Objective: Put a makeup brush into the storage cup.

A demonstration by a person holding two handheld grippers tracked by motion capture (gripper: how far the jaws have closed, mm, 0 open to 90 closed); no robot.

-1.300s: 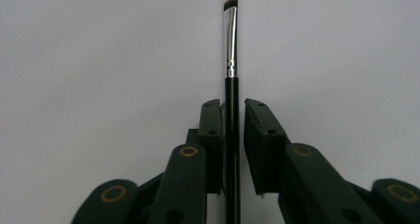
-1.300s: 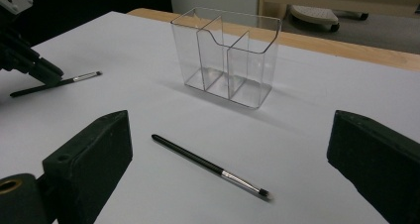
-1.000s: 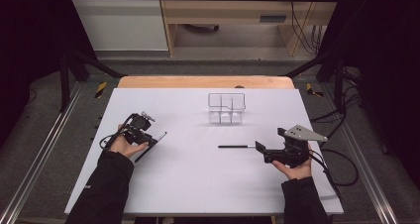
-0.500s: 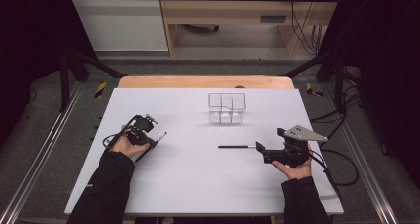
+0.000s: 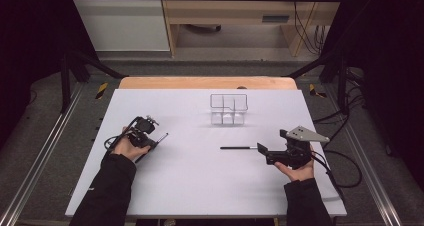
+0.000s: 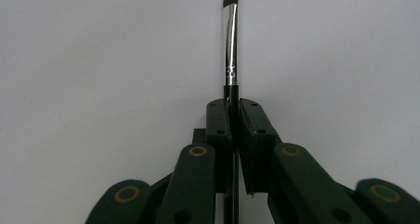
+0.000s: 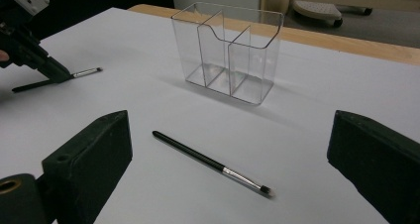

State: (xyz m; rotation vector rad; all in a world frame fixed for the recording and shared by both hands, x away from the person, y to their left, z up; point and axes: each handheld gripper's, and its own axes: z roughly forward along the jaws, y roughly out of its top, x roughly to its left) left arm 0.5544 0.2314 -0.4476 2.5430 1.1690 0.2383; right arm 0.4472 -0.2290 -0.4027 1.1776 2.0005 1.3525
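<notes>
White desk [image 5: 190,186] lies mostly bare: left claw [image 6: 235,116], having just closed, pinches a makeup brush [image 6: 231,45] near the left edge, right claw [image 7: 233,154] spread before another brush [image 7: 208,162], clear organizer [image 5: 229,108] far-centre.

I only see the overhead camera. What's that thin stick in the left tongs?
Observer: A makeup brush with a silver collar and angled bristles. The left tongs have just closed on its black handle.
Visitor: And the right ones?
Observer: The right tongs stand wide open, and a second brush lies untouched just ahead of them.
Visitor: Anything in the clear box?
Observer: The clear organiser has three compartments, all empty.
</notes>
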